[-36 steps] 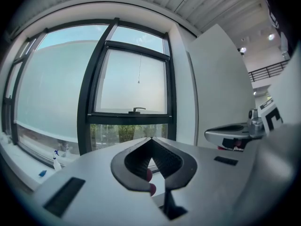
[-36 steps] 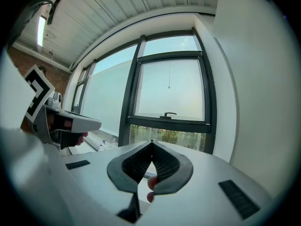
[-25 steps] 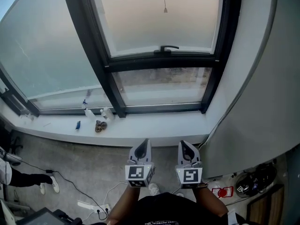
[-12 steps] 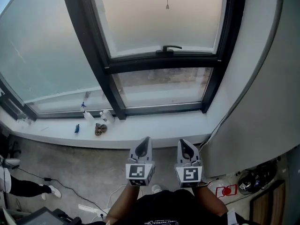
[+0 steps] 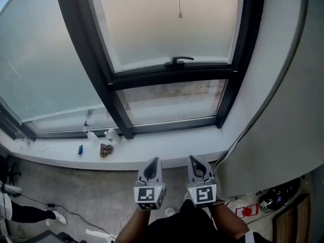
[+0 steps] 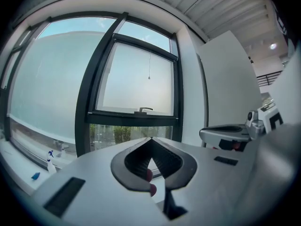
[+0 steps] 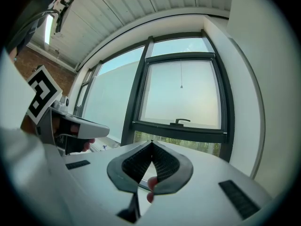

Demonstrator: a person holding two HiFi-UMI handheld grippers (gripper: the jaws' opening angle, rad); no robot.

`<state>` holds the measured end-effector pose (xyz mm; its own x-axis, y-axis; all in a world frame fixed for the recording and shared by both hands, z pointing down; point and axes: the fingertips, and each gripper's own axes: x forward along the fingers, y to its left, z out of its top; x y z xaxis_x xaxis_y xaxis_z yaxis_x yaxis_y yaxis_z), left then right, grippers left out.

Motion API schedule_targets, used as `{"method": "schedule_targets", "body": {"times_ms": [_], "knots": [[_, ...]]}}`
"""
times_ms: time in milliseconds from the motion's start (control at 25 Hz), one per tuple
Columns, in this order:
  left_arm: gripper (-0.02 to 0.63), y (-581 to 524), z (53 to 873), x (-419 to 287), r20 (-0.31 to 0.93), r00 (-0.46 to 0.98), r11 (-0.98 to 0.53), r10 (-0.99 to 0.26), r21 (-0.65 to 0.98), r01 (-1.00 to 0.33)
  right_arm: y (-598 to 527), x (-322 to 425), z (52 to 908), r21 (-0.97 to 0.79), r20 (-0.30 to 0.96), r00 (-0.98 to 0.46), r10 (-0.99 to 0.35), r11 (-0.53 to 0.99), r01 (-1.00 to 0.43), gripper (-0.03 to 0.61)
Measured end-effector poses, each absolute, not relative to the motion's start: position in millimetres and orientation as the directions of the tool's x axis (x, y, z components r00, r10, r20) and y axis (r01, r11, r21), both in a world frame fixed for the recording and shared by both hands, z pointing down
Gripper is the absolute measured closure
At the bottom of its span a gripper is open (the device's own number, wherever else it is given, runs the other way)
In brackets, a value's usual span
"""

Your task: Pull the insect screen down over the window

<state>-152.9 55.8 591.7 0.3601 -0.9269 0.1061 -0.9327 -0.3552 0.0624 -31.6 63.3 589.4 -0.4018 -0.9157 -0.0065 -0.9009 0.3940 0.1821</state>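
Observation:
The window (image 5: 172, 75) has a dark frame, a frosted upper pane and a black handle (image 5: 178, 61) on its cross bar. A thin pull cord with a small bead (image 5: 180, 15) hangs in front of the upper pane; it also shows as the cord (image 6: 149, 77) and the cord (image 7: 181, 86). The screen itself is out of view above. My left gripper (image 5: 153, 162) and right gripper (image 5: 195, 160) sit side by side near my body, well short of the sill, both shut and empty. The left gripper (image 6: 150, 139) and right gripper (image 7: 151, 141) point at the window.
On the white sill (image 5: 167, 148) at the left stand spray bottles (image 5: 91, 133), a small blue item (image 5: 80, 149) and a brown lump (image 5: 106, 150). A white wall (image 5: 288, 110) closes the right side. Cables and a person's leg (image 5: 28, 214) are on the floor at the left.
The head view has shifted, so the window sits a little lower and further left in the frame. Both grippers have stayed shut and side by side.

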Motion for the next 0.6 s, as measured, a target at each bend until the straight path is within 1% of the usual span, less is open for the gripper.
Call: {"method": "schedule_targets", "body": {"times_ms": [280, 480, 600], "knots": [[0.612, 4.6, 599.4, -150.9, 0.126, 0.329, -0.327, -0.936, 0.040, -0.944, 14.9, -24.5, 602.5, 0.129, 0.049, -0.412, -0.910, 0.415, -0.901, 0.577], [0.612, -39.3, 595.2, -140.2, 0.106, 0.346, -0.346, -0.932, 0.014, -0.938, -30.1, -16.9, 600.2, 0.094, 0.052, -0.420, -0.906, 0.423, -0.901, 0.577], [0.612, -62.0, 579.0, -139.2, 0.093, 0.313, -0.314, -0.945, 0.001, -0.949, -54.2, -12.5, 596.2, 0.085, 0.044, -0.424, -0.904, 0.427, -0.900, 0.577]]}}
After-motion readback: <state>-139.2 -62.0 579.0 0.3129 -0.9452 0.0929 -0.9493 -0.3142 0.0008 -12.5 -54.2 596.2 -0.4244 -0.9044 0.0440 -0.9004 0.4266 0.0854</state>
